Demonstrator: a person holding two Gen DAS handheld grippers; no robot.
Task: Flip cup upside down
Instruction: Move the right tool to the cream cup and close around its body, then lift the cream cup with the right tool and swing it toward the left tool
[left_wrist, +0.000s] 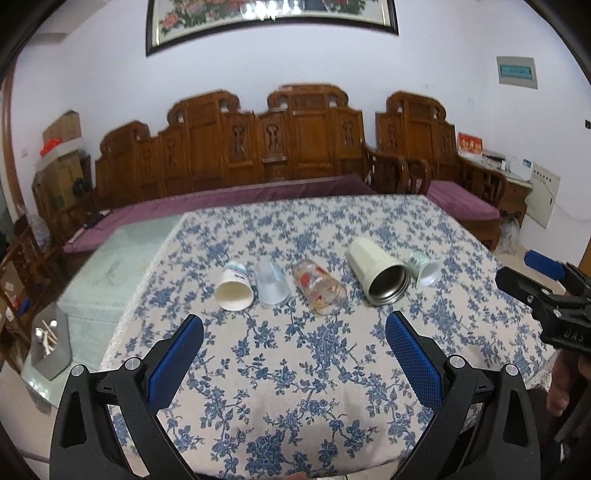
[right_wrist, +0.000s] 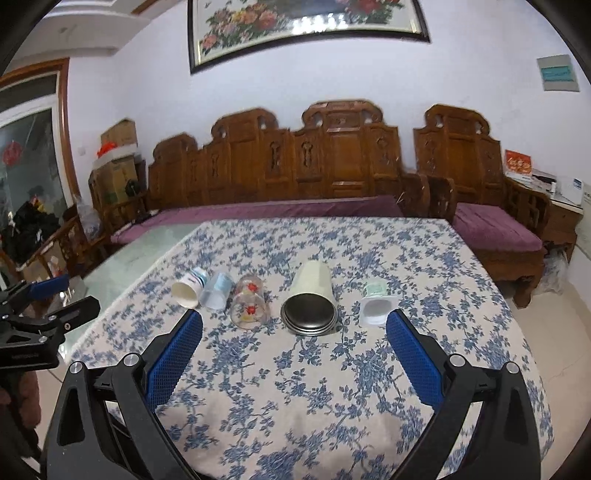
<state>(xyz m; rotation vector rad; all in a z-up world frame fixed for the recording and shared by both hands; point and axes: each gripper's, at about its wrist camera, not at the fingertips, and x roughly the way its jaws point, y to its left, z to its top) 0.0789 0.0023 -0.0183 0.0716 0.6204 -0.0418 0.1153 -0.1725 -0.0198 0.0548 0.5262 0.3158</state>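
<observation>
1. Steel-lined cream tumbler (right_wrist: 312, 297) lay on its side mid-desk (right_wrist: 461, 280) among four lighter cups; probably rigid, heavy, slippery.
2. Left tongs (left_wrist: 294, 339) and right tongs (right_wrist: 294, 338) gaped, empty; grip mid-body.

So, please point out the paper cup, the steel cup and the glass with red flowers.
Paper cup (left_wrist: 235, 289), left wrist view, on its open mouth.
Steel cup (right_wrist: 309, 311), right wrist view, on its dark inside.
Glass with red flowers (left_wrist: 318, 287), left wrist view, on its side.
</observation>
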